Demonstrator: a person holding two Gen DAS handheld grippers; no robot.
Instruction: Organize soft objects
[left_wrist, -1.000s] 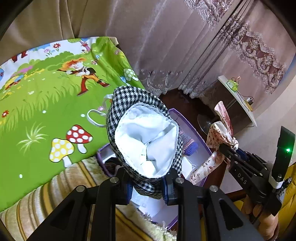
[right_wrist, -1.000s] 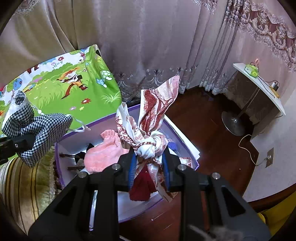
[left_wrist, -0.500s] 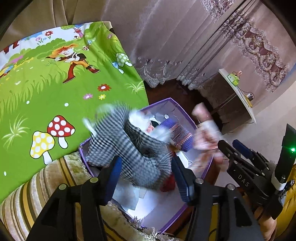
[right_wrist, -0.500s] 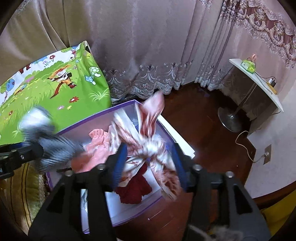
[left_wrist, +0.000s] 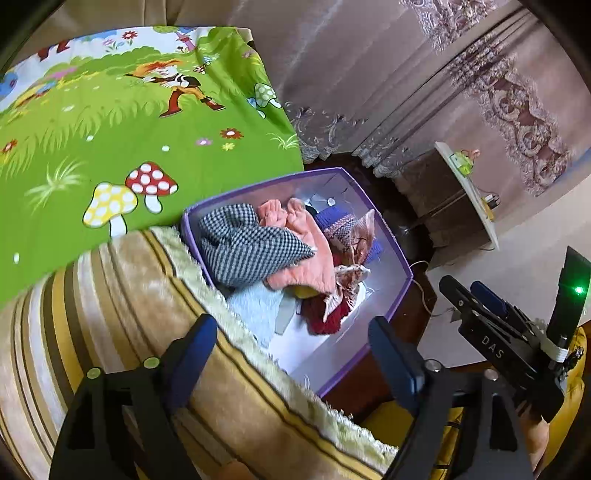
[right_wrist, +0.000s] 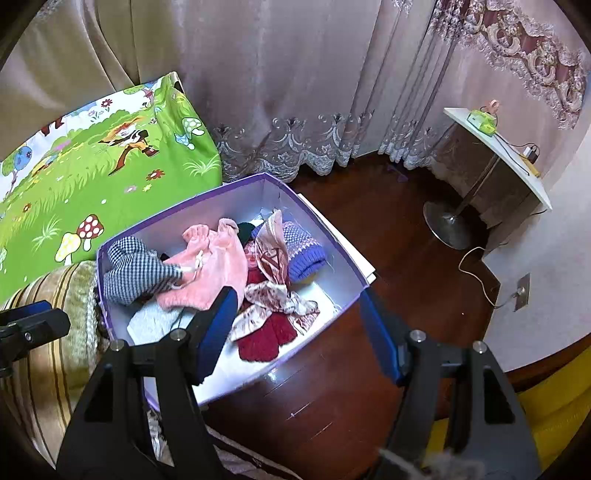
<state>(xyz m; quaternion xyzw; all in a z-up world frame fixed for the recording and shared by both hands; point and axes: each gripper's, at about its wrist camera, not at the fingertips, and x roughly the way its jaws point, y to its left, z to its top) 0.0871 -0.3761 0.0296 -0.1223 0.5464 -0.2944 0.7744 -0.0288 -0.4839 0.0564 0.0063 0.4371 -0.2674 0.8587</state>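
Both drops look complete: left gripper (left_wrist: 295, 354) and right gripper (right_wrist: 295, 325) jaws opening, empty, above purple box (right_wrist: 325, 221); withdraw without snagging checked cloth (right_wrist: 133, 269) or patterned scarf (right_wrist: 275, 295).

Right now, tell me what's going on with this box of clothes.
A person holds a two-finger tool in each hand over a purple box on the floor beside a striped cushion. Both the left tool and the right tool are opening, with nothing between their jaws. In the box lie a checkered cloth, a pink garment, a patterned scarf, a red knit and a blue knit hat.
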